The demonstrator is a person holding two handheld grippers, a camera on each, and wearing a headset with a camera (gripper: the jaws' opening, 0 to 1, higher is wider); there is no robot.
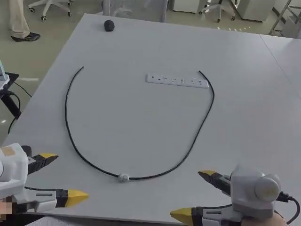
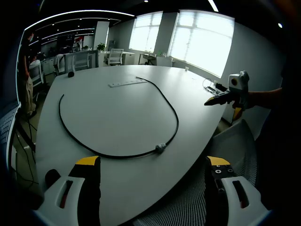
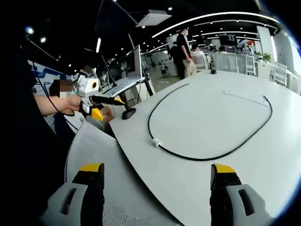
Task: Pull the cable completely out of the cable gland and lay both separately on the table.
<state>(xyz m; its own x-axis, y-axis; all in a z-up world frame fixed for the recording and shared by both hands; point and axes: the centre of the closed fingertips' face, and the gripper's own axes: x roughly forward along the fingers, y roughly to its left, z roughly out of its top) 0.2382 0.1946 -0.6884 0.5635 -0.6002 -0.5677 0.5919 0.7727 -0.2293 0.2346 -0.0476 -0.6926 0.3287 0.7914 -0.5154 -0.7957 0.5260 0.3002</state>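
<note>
The left tool [image 1: 70, 175] and right tool [image 1: 186, 194] are cut off below; the gland's [image 1: 123, 177] detail cannot be resolved.

Place: open-plan office.
Seating: wheeled swivel chairs [image 1: 47, 7] far beyond the jaws, past the white surface [image 1: 141, 127].
Light: large windows [image 2: 197, 40], ceiling strip lights [image 3: 211, 16].
Power: power strip [image 1: 176, 80] ahead of the jaws.

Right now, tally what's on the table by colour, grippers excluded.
Black: 2, the cable and a small round object at the far edge.
White: 2, the power strip and the cable gland, still threaded on the cable.
Total: 4
</note>
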